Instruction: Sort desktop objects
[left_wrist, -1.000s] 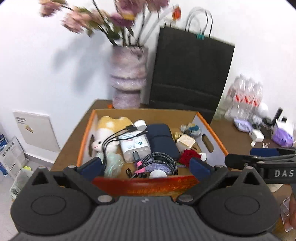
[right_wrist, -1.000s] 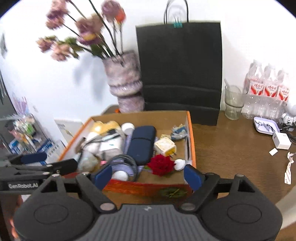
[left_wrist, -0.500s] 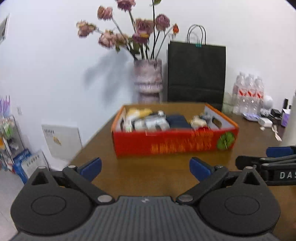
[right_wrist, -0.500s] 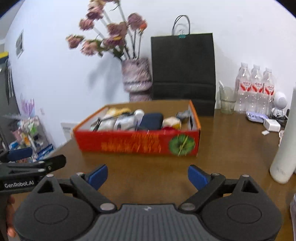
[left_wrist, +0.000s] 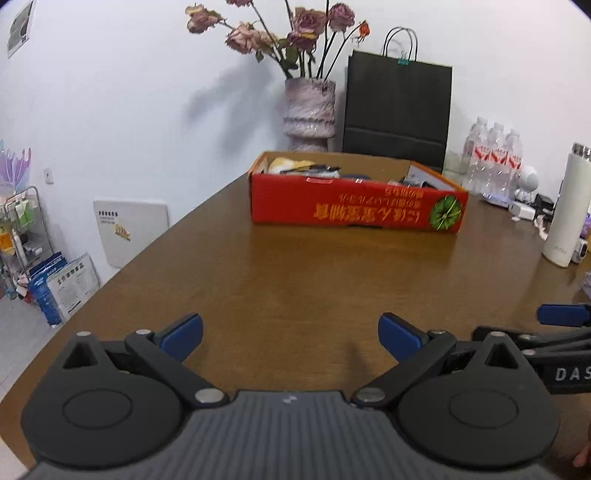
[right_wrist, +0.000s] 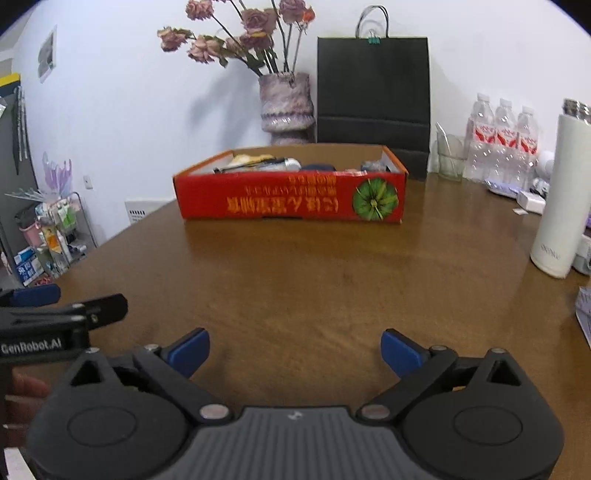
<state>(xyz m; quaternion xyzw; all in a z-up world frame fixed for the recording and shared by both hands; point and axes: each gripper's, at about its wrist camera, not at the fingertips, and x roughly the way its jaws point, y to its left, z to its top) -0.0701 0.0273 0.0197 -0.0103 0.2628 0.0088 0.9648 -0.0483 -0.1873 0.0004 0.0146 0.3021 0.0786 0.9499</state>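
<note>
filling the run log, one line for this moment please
red box: full, far on table | left gripper: open, empty | right gripper: jaws opening, empty

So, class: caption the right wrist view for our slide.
Right gripper opening, empty, above the wooden table, facing a red box.

Vase (right_wrist: 286, 105), black bag (right_wrist: 373, 92), perhaps a thermos (right_wrist: 559, 192).

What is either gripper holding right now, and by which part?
Nothing. The left gripper is open and empty; the right gripper is opening, with only bare table between its fingers.
</note>
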